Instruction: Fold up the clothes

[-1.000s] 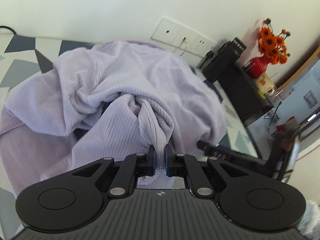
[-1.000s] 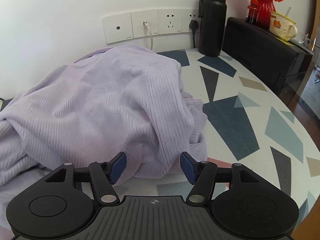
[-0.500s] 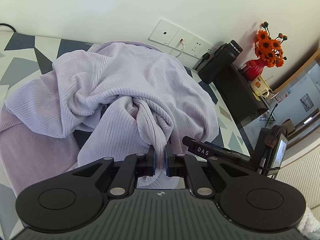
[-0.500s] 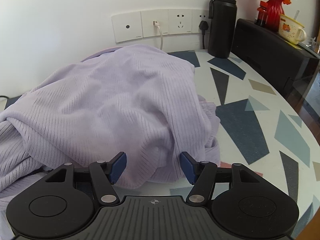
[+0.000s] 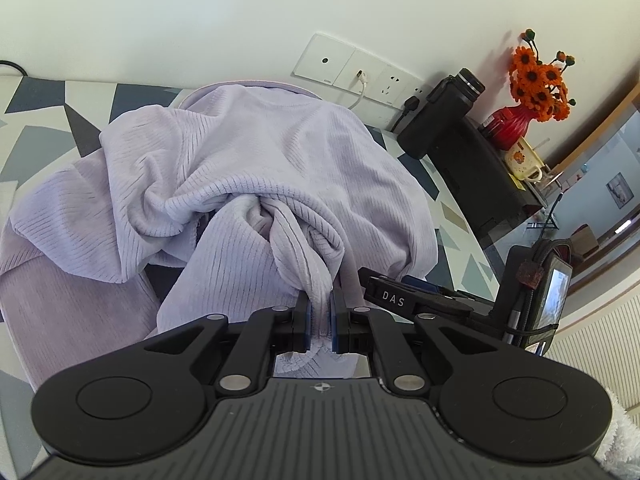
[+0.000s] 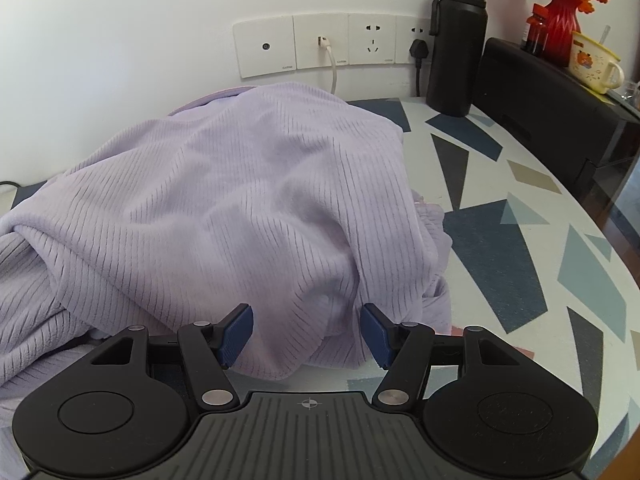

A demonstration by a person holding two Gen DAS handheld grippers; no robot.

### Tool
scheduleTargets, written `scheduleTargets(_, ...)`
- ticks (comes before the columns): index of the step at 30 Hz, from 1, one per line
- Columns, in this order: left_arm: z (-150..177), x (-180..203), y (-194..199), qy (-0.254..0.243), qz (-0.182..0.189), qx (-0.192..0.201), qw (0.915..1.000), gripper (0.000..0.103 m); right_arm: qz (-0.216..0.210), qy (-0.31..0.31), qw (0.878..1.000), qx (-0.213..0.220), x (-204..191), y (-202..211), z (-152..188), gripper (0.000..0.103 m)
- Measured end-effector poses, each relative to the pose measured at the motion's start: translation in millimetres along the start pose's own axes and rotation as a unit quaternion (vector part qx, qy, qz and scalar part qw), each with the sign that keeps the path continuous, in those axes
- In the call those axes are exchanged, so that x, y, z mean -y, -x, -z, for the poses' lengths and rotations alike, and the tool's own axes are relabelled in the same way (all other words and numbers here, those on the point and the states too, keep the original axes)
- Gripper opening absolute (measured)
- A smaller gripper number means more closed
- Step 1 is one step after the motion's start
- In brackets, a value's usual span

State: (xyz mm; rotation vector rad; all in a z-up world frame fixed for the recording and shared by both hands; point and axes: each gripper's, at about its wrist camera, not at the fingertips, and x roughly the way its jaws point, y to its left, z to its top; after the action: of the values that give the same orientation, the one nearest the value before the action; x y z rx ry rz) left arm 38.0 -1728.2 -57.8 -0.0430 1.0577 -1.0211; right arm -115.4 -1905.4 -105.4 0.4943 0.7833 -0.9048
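The left gripper (image 5: 320, 312) has its fingers (image 5: 303, 322) squeezed tight on a bunched fold of the soft, ribbed, light purple garment (image 5: 248, 184). The pinched fold runs up and away from the fingertips into the big crumpled heap, which lies on the white bench with grey and blue triangle shapes (image 5: 32, 96). More of the cloth spreads out to the left of these fingers.

The right gripper (image 6: 307, 334) has its blue-padded fingers (image 6: 239, 330) held apart. A rounded lump of the purple garment (image 6: 240, 200) sits between them, near its bottom edge, but whether the pads touch it is not clear.

To the right of these fingers the patterned bench (image 6: 520, 248) is bare. Far ahead stand a tall black bottle (image 6: 456, 40) by the white wall sockets (image 6: 332, 44), a black box (image 6: 560, 112), and a red vase of orange flowers (image 6: 564, 16).
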Motion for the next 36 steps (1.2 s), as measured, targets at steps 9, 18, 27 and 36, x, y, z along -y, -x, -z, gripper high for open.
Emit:
scheduleTargets(9, -2, 28, -14, -0.044, -0.048, 0.007, 0.9978, 0.009, 0.004, -0.001, 1.0, -0.004, 0, 2, 3, 0.057)
scheduleTargets(18, 6, 64, -17, -0.141, -0.066, 0.014, 0.9877, 0.009, 0.01, -0.01, 1.0, -0.001, 12, 15, 15, 0.057)
scheduleTargets(27, 11, 69, -17, -0.159, -0.057, 0.005, 0.9855, 0.009, 0.023, -0.043, 0.999, 0.002, 27, 24, 25, 0.057)
scheduleTargets(36, 8, 40, 2, -0.113, -0.039, 0.032, 0.9923, 0.009, 0.039, -0.064, 0.997, 0.035, 37, 18, -2, 0.057)
